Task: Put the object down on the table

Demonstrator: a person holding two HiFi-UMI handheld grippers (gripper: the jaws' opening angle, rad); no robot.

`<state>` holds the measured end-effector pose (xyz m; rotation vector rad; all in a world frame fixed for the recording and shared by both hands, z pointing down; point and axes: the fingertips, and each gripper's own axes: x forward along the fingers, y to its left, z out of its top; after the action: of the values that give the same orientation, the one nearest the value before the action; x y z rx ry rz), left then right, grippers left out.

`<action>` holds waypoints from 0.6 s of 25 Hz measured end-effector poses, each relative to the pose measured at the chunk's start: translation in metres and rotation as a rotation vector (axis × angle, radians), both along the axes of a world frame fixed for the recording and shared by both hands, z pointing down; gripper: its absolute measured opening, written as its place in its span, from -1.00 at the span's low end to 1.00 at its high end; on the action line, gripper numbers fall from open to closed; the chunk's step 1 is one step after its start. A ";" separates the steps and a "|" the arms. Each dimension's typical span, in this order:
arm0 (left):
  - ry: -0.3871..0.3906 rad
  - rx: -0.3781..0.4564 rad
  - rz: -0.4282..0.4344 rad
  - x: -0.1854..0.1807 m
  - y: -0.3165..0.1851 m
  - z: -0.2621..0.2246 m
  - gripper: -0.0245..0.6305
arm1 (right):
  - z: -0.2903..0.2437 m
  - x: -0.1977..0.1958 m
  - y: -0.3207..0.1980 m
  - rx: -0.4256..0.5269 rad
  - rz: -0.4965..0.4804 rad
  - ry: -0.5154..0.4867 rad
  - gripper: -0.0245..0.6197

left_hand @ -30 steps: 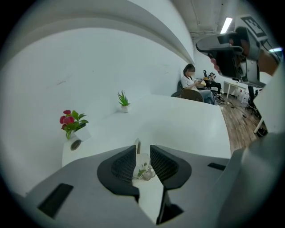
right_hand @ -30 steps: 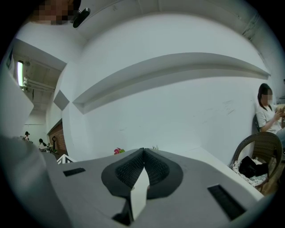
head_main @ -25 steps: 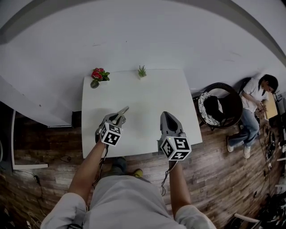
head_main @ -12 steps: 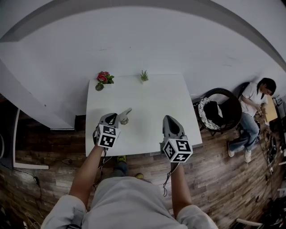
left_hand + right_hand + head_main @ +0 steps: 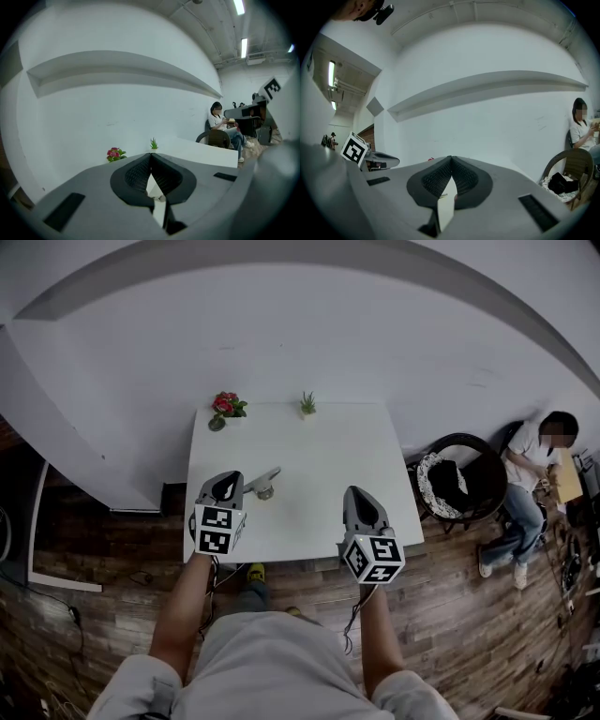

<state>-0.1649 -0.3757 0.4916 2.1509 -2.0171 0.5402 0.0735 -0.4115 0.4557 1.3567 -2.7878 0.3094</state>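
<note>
The small silvery metal utensil with a round bowl and a thin handle now lies on the white square surface, toward its front left. A second ago it was up in the left gripper, its handle sticking out from the tip. Half a second ago it was already down, with the tip close over it. Now that gripper has pulled back toward the person and risen, and there is a clear gap between it and the utensil.

In the left gripper view its jaws are pressed together at the tips with nothing pinched between the ribbed black pads. They let go and then closed again on nothing.

The right gripper hangs over the front right of the surface. Its jaws are also drawn together and empty, and it has taken no part in this.

At the far edge stand the little pot of red flowers and the small green spiky plant, well away from the utensil and undisturbed.

To my eye the task is essentially done: the object rests on the surface on its own, away from any edge, and nothing touches it. All that seems left is for both hands to draw clear.
</note>
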 end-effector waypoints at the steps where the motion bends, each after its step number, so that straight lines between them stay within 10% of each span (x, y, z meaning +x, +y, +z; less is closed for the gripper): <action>1: 0.007 0.018 -0.004 0.001 0.004 -0.007 -0.87 | -0.001 0.002 0.003 0.004 0.000 0.002 -0.90; 15: 0.043 0.191 -0.042 0.002 0.058 -0.063 -0.87 | -0.009 0.020 0.034 0.062 0.006 0.029 -0.90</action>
<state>-0.1629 -0.3174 0.4284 2.1967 -2.1644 0.3045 0.0931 -0.3773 0.4471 1.3709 -2.7921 0.2033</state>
